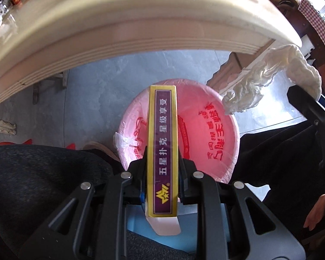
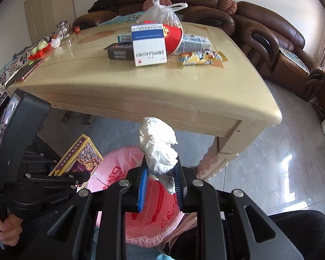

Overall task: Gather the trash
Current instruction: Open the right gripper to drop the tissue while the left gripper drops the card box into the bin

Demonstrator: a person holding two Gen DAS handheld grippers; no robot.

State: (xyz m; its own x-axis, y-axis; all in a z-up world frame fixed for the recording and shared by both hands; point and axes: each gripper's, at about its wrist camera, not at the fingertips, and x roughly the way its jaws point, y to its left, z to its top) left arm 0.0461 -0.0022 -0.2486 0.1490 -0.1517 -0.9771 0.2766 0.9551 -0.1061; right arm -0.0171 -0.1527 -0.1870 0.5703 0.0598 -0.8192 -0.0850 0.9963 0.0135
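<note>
My left gripper (image 1: pixel 162 169) is shut on a yellow and purple playing-card box (image 1: pixel 162 143), held edge-on straight above the pink-lined trash bin (image 1: pixel 208 134) on the floor. The same card box (image 2: pixel 78 158) and left gripper (image 2: pixel 80 176) appear at the lower left of the right wrist view. My right gripper (image 2: pixel 160 173) is shut on a crumpled white tissue (image 2: pixel 158 147), which hangs over the bin (image 2: pixel 153 214). In the left wrist view that tissue (image 1: pixel 268 80) shows at the upper right, above the bin's rim.
The beige table (image 2: pixel 123 80) overhangs the bin and carries a white and blue medicine box (image 2: pixel 148 44), a red paper cup (image 2: pixel 171 36), a dark box (image 2: pixel 119 53), a snack wrapper (image 2: pixel 201 58), a plastic bag (image 2: pixel 162 13) and a phone (image 2: pixel 28 70). A brown sofa (image 2: pixel 270 34) stands behind. Dark-clothed legs flank the bin.
</note>
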